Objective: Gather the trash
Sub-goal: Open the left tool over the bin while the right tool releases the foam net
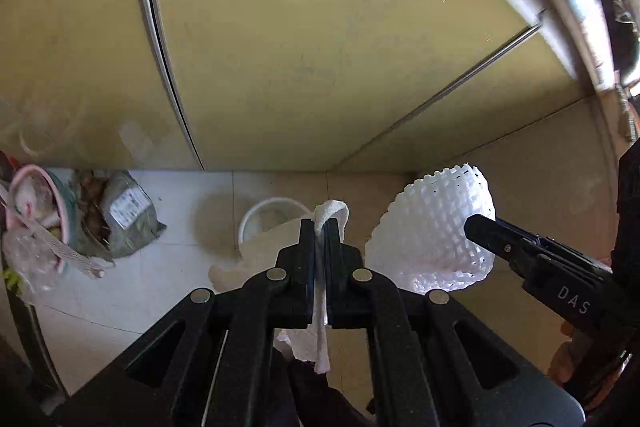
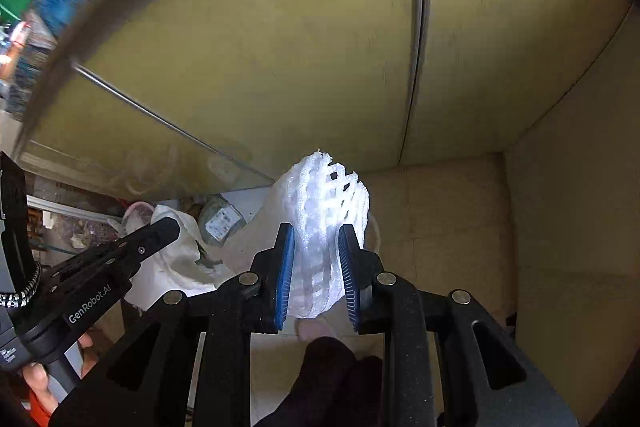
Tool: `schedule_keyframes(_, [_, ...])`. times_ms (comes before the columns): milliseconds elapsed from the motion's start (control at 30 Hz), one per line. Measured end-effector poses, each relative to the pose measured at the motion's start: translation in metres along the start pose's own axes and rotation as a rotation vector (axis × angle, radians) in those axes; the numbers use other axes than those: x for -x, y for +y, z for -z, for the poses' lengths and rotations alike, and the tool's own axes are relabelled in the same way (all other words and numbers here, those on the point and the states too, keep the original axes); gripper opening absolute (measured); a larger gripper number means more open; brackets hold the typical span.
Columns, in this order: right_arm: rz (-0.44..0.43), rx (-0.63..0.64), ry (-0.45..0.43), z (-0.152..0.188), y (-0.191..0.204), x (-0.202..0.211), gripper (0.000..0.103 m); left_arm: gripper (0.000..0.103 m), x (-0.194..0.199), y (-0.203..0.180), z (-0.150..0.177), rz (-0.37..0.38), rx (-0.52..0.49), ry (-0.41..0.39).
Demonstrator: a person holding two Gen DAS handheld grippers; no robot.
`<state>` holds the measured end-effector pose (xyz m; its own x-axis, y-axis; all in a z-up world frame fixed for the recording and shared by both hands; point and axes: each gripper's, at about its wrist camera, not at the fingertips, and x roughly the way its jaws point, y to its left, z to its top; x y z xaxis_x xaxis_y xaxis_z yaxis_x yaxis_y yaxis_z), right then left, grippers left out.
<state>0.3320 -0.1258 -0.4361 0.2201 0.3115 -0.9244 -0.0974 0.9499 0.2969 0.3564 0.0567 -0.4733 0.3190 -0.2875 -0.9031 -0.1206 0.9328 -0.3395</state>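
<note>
"DAS" on right gripper (image 1: pixel 476 227); "GenRobot.AI" on left gripper (image 2: pixel 170 227)

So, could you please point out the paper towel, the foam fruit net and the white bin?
paper towel (image 1: pixel 334 211), left wrist view, folded tip.
foam fruit net (image 2: pixel 320 227), right wrist view, mesh middle.
white bin (image 1: pixel 260 217), left wrist view, rim.

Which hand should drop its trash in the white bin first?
Probably the left. The left gripper, shut on the paper towel, sits almost directly over the white bin. The right gripper, shut on the foam net, is off to the bin's side.
</note>
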Motion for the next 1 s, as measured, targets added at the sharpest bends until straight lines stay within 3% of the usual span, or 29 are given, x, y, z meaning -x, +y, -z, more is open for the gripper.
schedule_keyframes(333, [0.023, 0.025, 0.118, 0.033, -0.045, -0.180, 0.021, 0.003, -0.190, 0.068, 0.037, 0.044, 0.137, 0.068])
schedule_keyframes(567, [0.026, 0.076, 0.189, 0.052, -0.040, -0.260, 0.022, 0.003, -0.293, 0.099, 0.066, -0.024, 0.192, 0.170])
schedule_keyframes(700, [0.005, 0.087, 0.225, 0.057, -0.039, -0.284, 0.025, 0.003, -0.317, 0.106, 0.071, -0.048, 0.200, 0.202])
schedule_keyframes(900, [-0.025, 0.126, 0.285, 0.053, -0.053, -0.310, 0.028, 0.011, -0.314, 0.104, 0.072, -0.086, 0.138, 0.213])
schedule_keyframes(1000, [-0.034, 0.125, 0.314, 0.050, -0.055, -0.311, 0.041, 0.014, -0.307, 0.102, 0.072, -0.104, 0.114, 0.201])
